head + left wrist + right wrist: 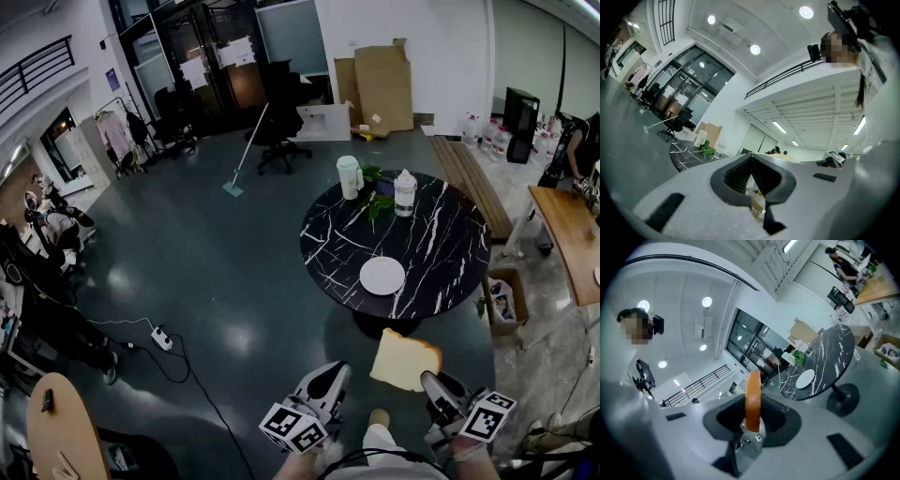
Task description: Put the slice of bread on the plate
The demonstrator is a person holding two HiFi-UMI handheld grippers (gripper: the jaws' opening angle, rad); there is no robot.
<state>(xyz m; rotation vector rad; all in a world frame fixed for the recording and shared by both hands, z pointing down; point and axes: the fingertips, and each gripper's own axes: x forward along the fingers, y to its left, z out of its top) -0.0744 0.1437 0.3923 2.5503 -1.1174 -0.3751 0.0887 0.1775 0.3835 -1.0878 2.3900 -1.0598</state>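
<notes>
Right hand (466,453) cropped at six o'clock. Right gripper (432,381) clamps the bread slice (405,361), jutting toward ten o'clock; left gripper (335,374) clenched, empty.

Big open-plan office/lab-type workspace. Glossy dark grey floor (234,309), tall black-framed glass doors (202,56) w/ paper notices, black wheeled office chair (281,117) in front of them. Flat brown cardboard sheets (380,89) lean on the white wall; long-handled mop (246,150) stands nearby. Round black marble-look table w/ white veins (441,253) sits mid-room, light wooden desk (562,234) at right. White power strip w/ black cable (162,338) on the floor, clothes rack (114,131) at left. High ceiling, round recessed lights (755,49), upper-level black railing (787,75).
</notes>
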